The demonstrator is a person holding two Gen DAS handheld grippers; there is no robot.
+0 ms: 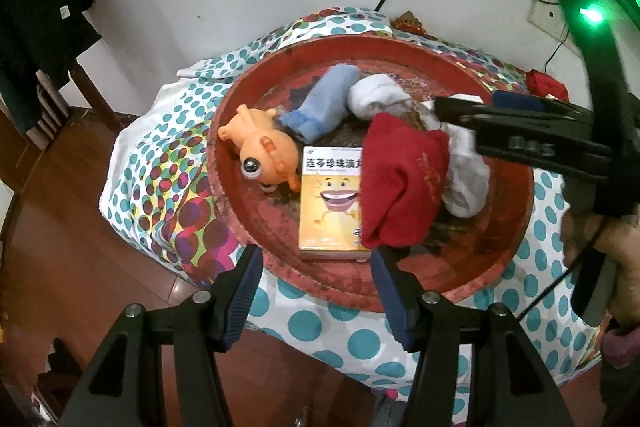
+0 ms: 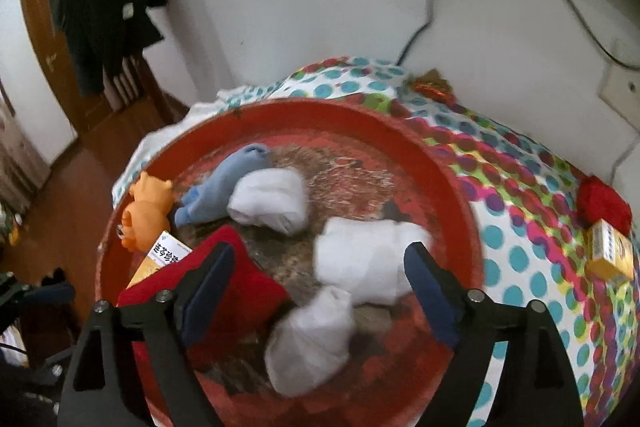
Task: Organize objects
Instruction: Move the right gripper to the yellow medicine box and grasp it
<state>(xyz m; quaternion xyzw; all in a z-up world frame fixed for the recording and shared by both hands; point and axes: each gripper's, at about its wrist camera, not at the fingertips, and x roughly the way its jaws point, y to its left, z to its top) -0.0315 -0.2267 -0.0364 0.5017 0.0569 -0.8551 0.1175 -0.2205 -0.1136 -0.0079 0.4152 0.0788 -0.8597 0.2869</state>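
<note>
two tools [image 1: 316,259] [image 2: 320,259] agape, socks [image 2: 368,259] – red tray [image 2: 440,163]

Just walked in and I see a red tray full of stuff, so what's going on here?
A person holds a pair of tongs in each hand and is sorting things into a red tray on a dotted cloth. The right tongs stand open over a white sock lying in the tray, not gripping it. The left tongs hang open and empty at the near rim. An orange toy, blue sock, red sock and yellow box are already in the tray.
</note>
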